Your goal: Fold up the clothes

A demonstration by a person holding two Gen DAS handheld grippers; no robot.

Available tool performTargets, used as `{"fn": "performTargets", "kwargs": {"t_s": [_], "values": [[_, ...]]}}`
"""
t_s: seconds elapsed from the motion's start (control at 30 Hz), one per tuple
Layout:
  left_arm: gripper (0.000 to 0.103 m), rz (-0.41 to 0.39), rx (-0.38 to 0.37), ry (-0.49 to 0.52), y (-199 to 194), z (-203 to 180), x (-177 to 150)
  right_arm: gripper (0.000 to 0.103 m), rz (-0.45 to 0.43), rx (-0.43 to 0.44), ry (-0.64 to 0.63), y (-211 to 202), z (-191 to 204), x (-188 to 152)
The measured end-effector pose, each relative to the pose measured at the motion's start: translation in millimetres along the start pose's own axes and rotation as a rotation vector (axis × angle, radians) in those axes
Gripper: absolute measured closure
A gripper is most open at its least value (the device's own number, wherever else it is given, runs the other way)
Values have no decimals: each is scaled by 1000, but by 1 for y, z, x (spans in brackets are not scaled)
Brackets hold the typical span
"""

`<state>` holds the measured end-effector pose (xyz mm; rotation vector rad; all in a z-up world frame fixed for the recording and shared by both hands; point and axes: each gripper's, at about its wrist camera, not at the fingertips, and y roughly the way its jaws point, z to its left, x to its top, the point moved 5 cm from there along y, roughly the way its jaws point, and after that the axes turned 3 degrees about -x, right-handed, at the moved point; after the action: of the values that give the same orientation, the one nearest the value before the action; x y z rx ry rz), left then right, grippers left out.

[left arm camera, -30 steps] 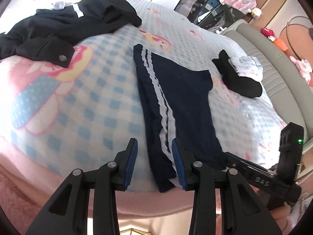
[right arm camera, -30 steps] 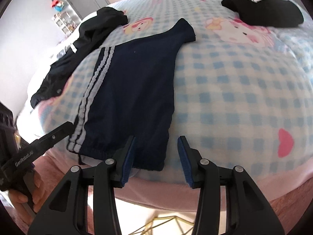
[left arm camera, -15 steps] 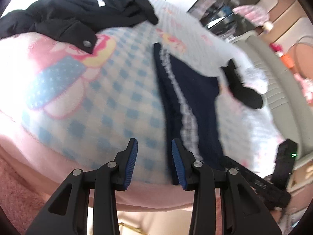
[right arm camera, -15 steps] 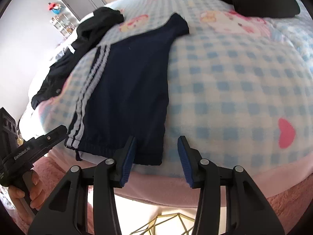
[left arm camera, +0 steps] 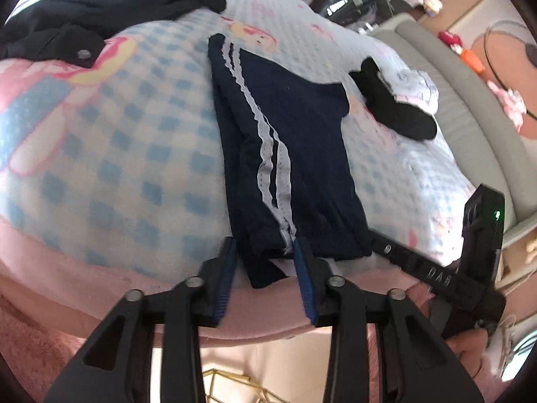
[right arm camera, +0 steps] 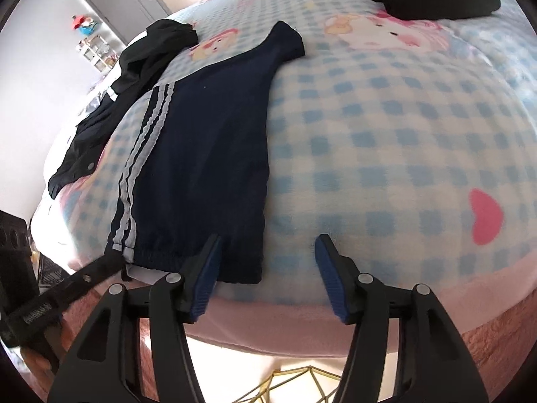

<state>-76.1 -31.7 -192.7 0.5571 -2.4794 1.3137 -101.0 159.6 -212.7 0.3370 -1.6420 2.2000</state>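
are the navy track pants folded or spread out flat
Folded lengthwise: the navy track pants lie as one narrow strip, legs stacked, white stripes along one edge, on the checked blanket.

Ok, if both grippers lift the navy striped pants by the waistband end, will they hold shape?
Probably not: the navy pants lie flat and thin, so they should drape limply. The folded legs may slip apart. They look light.

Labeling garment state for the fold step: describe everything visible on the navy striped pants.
The navy striped pants lie flat on the checked blanket, legs stacked, in thin smooth-looking fabric with white side stripes. The gathered waistband sits at the bed's near edge, cuffs at the far end. The closing left claw straddles the striped waistband corner; the opening right claw straddles the plain one. Neither visibly pinches it.
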Motion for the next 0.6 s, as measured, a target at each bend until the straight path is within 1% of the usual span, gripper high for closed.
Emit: {"fn": "performTargets", "kwargs": {"t_s": [0.07,0.13,0.23,0.3,0.47,0.53,0.6], "values": [[83,-15,-4,1,-4,-3,1,42,6,-8,-42,3,5,-2],[84,-29,-8,2,-8,-7,1,42,15,6,-65,5,7,-4],[84,-42,-19,-10,-14,-10,2,41,11,74,-27,2,7,-4],[84,-40,-17,-23,-15,-8,1,41,11,94,-8,0,4,-3],[84,9,39,-82,-2,15,-7,43,8,76,26,2,-6,2],[84,26,44,-91,2,19,-10,43,22,59,14,5,-7,1],[84,20,22,-100,-2,18,-9,44,24,49,9,4,-9,0]]}}
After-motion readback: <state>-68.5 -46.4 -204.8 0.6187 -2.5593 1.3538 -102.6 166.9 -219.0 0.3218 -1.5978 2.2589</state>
